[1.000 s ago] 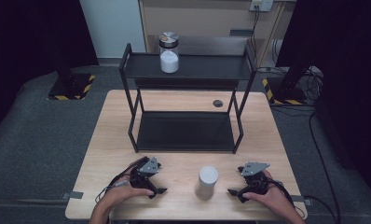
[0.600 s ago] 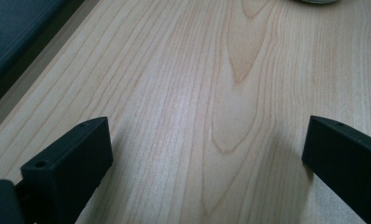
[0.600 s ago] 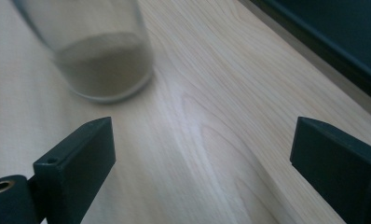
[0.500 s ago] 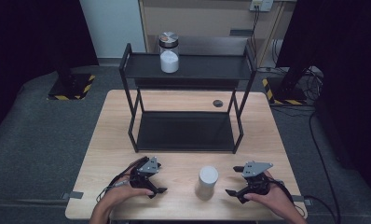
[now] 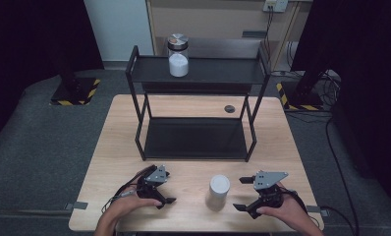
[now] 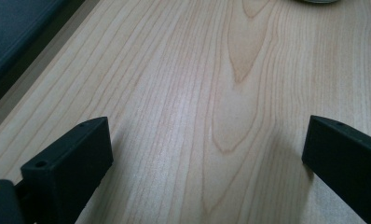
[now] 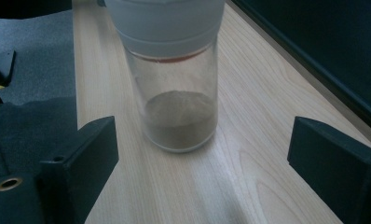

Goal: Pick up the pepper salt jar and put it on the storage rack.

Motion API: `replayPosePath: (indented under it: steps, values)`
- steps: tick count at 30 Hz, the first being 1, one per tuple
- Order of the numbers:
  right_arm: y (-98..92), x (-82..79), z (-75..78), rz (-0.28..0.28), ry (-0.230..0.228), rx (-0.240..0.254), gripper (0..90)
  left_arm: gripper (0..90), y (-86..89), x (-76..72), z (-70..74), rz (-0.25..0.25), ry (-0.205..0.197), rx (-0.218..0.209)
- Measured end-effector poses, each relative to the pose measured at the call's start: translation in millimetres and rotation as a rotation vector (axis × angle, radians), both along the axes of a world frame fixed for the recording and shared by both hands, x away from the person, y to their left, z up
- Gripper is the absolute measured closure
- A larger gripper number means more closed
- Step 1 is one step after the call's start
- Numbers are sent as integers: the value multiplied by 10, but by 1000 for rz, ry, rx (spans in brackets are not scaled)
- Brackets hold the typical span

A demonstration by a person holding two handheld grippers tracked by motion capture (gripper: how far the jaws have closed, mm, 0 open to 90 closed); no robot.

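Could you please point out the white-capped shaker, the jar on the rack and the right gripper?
white-capped shaker [image 7: 180, 116]: right gripper view, its glass body.
jar on the rack [image 5: 178, 64]: high view, its white-filled body.
right gripper [image 5: 240, 193]: high view, between its fingertips.

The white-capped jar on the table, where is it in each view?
High view: white-capped jar stands at bottom centre, between the left gripper and right gripper.
Left gripper view: not in it.
Right gripper view: jar upright at top centre, ahead of the open jaws, untouched.
Shared landmark: the wooden table.

Two jars [image 5: 217, 192] [image 5: 178, 55], one rack [image 5: 198, 78], one table [image 5: 120, 147]
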State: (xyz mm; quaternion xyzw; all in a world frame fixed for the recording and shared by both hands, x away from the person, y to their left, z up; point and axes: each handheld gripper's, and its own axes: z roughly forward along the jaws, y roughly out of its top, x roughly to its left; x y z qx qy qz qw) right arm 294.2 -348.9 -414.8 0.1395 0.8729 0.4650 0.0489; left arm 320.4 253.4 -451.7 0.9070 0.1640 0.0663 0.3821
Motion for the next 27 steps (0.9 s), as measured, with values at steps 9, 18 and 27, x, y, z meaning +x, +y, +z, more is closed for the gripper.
replayPosePath:
  steps: [9,18,27]
  values:
    - [70,-2,35,1,-1,37,86,3,0,-1,0,1,0,0]
    - [189,-51,3,0,-13,60,68,3,1,-3,0,2,0,0]
    - [338,-82,1,7,-35,62,85,3,8,-11,2,6,-1,1]
